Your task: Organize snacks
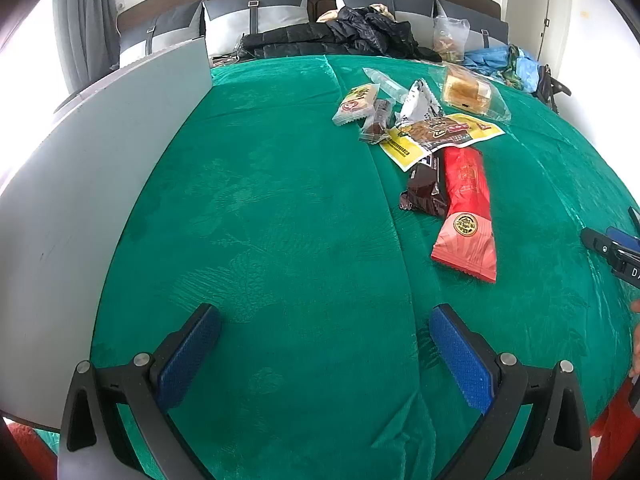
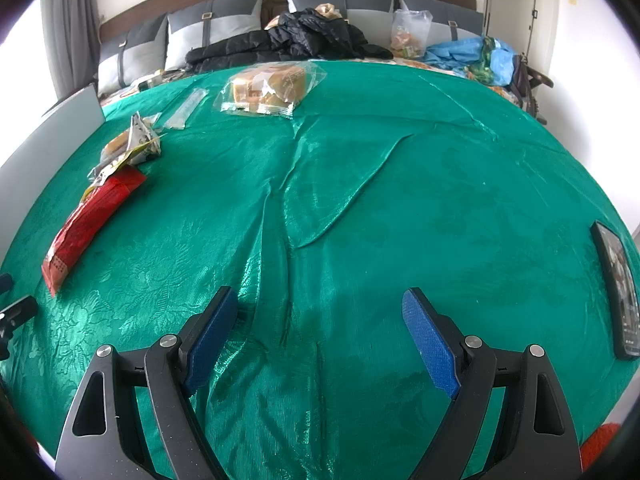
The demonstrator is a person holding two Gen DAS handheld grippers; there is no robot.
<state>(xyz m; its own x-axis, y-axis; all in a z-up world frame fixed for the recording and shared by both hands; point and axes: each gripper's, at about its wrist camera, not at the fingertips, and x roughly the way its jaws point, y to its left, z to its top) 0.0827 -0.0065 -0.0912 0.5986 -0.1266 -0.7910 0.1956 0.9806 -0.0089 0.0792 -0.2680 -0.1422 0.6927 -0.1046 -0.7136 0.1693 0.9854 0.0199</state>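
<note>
Several snacks lie in a loose pile on the green cloth [image 1: 280, 208]. A long red packet [image 1: 467, 208] lies nearest, with a dark brown wrapper [image 1: 425, 190] beside it, a yellow packet [image 1: 440, 132] behind, and a clear bread bag [image 1: 468, 90] farther back. My left gripper [image 1: 325, 320] is open and empty over bare cloth, left of and nearer than the pile. My right gripper [image 2: 320, 304] is open and empty over wrinkled cloth. In the right wrist view the red packet [image 2: 92, 216] and bread bag [image 2: 268, 88] lie to the left and far.
A grey box wall [image 1: 100, 184] stands along the left of the cloth. A black phone [image 2: 618, 288] lies at the right edge. Black jackets [image 1: 340, 36], pillows, a snack bag [image 1: 450, 38] and blue cloth [image 2: 468, 54] lie at the bed head.
</note>
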